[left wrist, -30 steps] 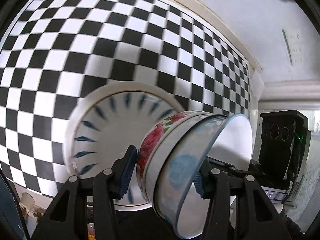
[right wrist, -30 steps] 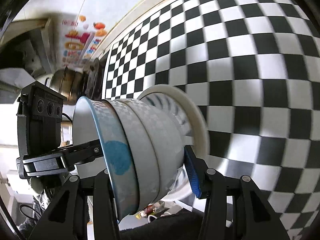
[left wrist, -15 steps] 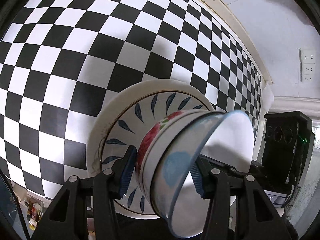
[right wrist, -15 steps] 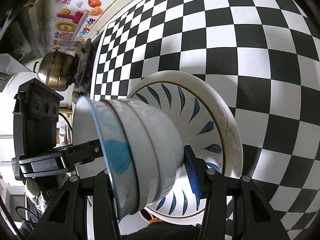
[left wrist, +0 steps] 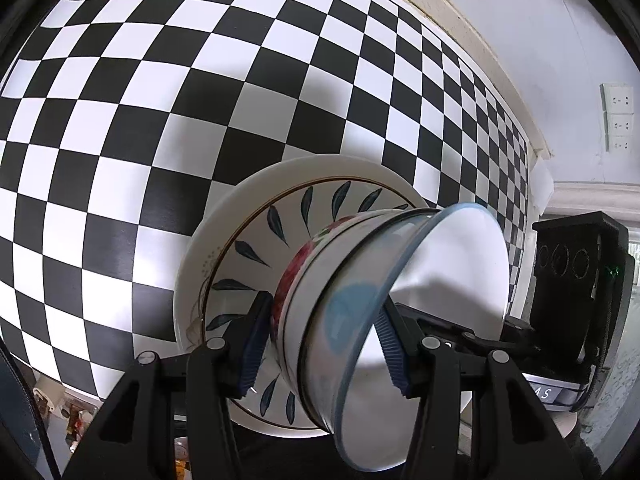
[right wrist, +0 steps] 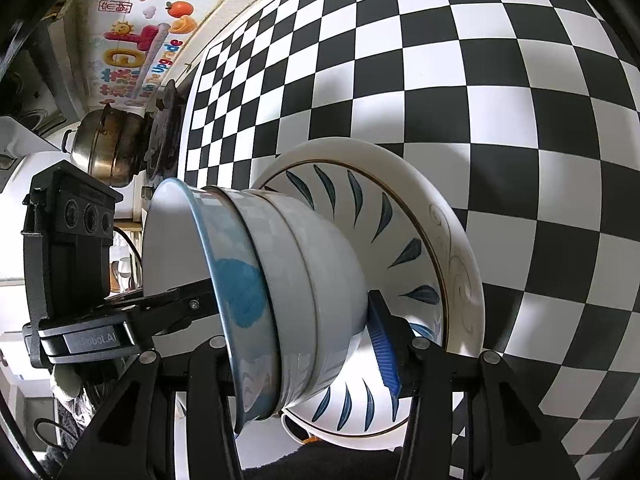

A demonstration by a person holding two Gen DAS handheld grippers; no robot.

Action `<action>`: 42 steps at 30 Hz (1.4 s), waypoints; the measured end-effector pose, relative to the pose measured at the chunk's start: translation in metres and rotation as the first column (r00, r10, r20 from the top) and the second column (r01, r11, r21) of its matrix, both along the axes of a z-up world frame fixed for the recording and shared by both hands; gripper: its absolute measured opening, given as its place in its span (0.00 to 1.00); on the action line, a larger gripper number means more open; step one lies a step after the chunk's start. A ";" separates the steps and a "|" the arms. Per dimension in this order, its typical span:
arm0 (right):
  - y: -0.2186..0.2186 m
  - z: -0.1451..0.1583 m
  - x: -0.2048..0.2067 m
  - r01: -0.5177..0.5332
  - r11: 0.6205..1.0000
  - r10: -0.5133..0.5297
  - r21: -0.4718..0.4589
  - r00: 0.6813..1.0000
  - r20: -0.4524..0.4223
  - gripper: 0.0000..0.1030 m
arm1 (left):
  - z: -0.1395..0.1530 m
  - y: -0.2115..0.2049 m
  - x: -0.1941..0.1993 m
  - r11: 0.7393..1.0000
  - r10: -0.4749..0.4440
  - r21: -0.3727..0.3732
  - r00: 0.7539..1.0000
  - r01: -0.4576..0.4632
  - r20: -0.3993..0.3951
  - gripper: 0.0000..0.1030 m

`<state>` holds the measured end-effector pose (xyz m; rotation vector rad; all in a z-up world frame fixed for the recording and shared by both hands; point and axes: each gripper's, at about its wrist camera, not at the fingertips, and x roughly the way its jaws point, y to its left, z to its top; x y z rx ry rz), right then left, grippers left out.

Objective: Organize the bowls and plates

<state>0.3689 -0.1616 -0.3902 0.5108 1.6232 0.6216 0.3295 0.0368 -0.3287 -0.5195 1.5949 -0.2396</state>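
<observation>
A stack of nested bowls [left wrist: 344,304] [right wrist: 288,288], a blue-rimmed one on top of a red-flowered one, hangs tilted between both grippers. My left gripper [left wrist: 322,344] is shut on the stack's wall, one pad outside on the flowered bowl and one inside the top bowl. On the opposite side my right gripper [right wrist: 304,354] is shut on it the same way; its left pad is hidden behind the bowls. Right under the stack lies a white plate [left wrist: 248,248] [right wrist: 404,216] with blue leaves and a gold ring. Whether the stack's base touches the plate I cannot tell.
The plate lies on a black-and-white checkered table [left wrist: 160,112] [right wrist: 480,80], close to its near edge. A metal pot [right wrist: 108,152] on a dark stove stands at the far left, against a wall with colourful stickers. Wall sockets [left wrist: 618,120] show at the right.
Both grippers sank with the bowl stack toward the plate, which now shows larger and closer under it. In the last half second nothing moved.
</observation>
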 end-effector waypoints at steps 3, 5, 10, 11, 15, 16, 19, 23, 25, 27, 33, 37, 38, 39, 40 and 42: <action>0.000 0.000 0.000 0.001 1.000 -0.001 -0.003 1.000 0.000 0.48 | 0.001 -0.002 0.000 1.000 -0.009 0.011 1.000 0.009 0.002 0.46; 0.000 0.001 0.000 0.000 1.000 0.000 -0.006 1.000 0.001 0.48 | 0.001 -0.003 0.000 1.000 -0.014 0.015 1.000 0.014 0.004 0.46; 0.001 0.002 0.000 -0.007 1.000 0.007 -0.018 1.000 0.002 0.48 | 0.005 -0.004 0.000 0.999 -0.019 0.040 1.000 0.019 0.016 0.45; 0.001 0.003 0.000 -0.011 1.000 0.011 -0.023 1.000 0.004 0.48 | 0.007 -0.004 -0.001 0.998 -0.023 0.060 0.999 0.022 0.024 0.45; 0.003 0.018 -0.002 -0.040 0.995 0.046 -0.089 0.997 0.058 0.48 | 0.023 0.000 -0.005 0.978 -0.019 0.209 0.997 0.002 0.079 0.47; 0.003 0.026 -0.003 -0.045 0.992 0.056 -0.119 0.994 0.090 0.48 | 0.027 0.003 -0.007 0.972 -0.009 0.236 0.996 -0.013 0.090 0.47; 0.001 0.051 -0.006 -0.044 0.978 0.081 -0.203 0.981 0.175 0.61 | 0.039 0.011 -0.015 0.952 0.013 0.301 0.991 -0.053 0.133 0.53; -0.004 0.086 -0.015 -0.002 0.950 0.093 -0.311 0.956 0.278 0.79 | 0.057 0.010 -0.027 0.921 -0.006 0.385 0.982 -0.068 0.188 0.64; -0.006 0.102 -0.022 0.024 0.936 0.098 -0.352 0.941 0.325 0.82 | 0.068 0.008 -0.037 0.907 -0.016 0.413 0.974 -0.081 0.225 0.72; -0.008 0.116 -0.030 0.051 0.920 0.098 -0.388 0.929 0.357 0.83 | 0.076 0.008 -0.044 0.899 -0.022 0.429 0.968 -0.090 0.248 0.73; -0.012 0.144 -0.056 0.116 0.901 0.069 -0.417 0.913 0.402 0.84 | 0.104 0.006 -0.066 0.887 -0.048 0.448 0.942 -0.112 0.331 0.91; -0.011 0.165 -0.082 0.158 0.882 0.065 -0.445 0.893 0.445 0.85 | 0.131 0.000 -0.084 0.886 -0.087 0.449 0.911 -0.114 0.403 0.95; -0.010 0.169 -0.088 0.169 0.877 0.060 -0.449 0.890 0.452 0.85 | 0.136 -0.001 -0.087 0.886 -0.094 0.449 0.906 -0.113 0.414 0.96; -0.010 0.176 -0.096 0.184 0.874 0.051 -0.450 0.886 0.462 0.85 | 0.144 -0.003 -0.094 0.887 -0.111 0.450 0.896 -0.106 0.429 0.96; -0.010 0.184 -0.105 0.203 0.872 0.038 -0.445 0.879 0.475 0.85 | 0.150 -0.005 -0.099 0.887 -0.124 0.451 0.889 -0.100 0.441 0.96; -0.010 0.200 -0.121 0.234 0.868 0.021 -0.438 0.863 0.504 0.85 | 0.163 -0.008 -0.112 0.887 -0.144 0.451 0.873 -0.094 0.466 0.96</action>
